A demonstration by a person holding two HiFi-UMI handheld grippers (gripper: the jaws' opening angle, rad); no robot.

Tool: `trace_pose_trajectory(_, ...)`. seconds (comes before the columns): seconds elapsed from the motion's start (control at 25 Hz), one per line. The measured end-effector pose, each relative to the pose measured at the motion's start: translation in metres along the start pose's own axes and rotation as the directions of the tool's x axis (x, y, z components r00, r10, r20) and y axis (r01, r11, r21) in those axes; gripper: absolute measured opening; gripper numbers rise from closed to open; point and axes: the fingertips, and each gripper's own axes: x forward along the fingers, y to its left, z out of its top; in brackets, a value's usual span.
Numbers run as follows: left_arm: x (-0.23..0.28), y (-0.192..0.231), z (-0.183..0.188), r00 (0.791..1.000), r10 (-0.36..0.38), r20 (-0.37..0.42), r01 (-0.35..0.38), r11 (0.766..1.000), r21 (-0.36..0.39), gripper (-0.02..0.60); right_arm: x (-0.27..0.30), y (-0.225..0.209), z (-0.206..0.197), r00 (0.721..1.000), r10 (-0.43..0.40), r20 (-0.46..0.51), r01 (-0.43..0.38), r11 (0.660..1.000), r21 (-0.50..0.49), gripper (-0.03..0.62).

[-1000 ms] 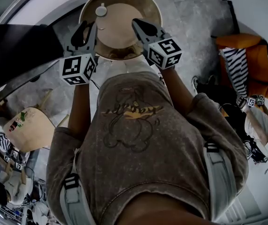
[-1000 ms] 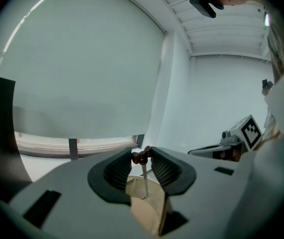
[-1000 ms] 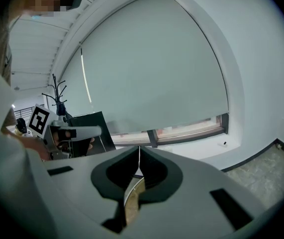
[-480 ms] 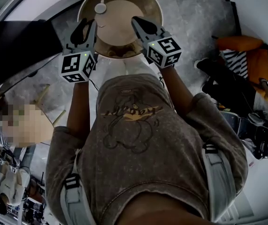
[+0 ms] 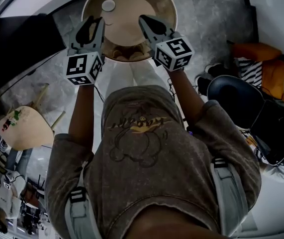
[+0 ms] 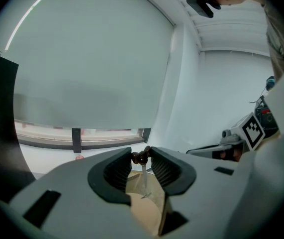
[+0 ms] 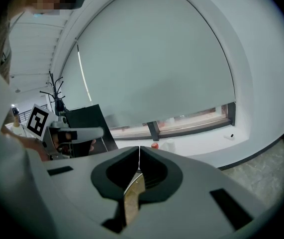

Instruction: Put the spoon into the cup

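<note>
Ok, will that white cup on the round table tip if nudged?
Possibly: the cup looks small against the table, so likely light and apt to slide. It stands upright on a flat top, which should steady it.

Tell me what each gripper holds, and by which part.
The left gripper pinches the spoon by its brown top end, stem hanging down. The right gripper is shut, empty.

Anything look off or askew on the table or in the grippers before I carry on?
Nothing spilled or damaged. The small white cup stands upright on the round wooden table. One thing to watch: the left gripper pinches the thin pale spoon only by its brown knobbed end, so it dangles from the jaw tips.
</note>
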Motion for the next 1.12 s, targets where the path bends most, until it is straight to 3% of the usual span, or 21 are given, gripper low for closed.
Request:
trace_pose_trajectory(0.8,0.054,0.048,-0.047,0.999,0.032,-0.042,-0.034,0.999,-0.041,0.133,0.068,-0.032,-0.037,0.999,-0.001,-0.053,0.003,0.999,0.040,0.020)
trace_pose_trajectory(1.12,0.068,0.056,-0.060,0.998,0.042,-0.047,-0.043,0.998,-0.035,0.133,0.069,-0.029,-0.041,0.998,0.009,-0.067,-0.006,0.999,0.048,0.020)
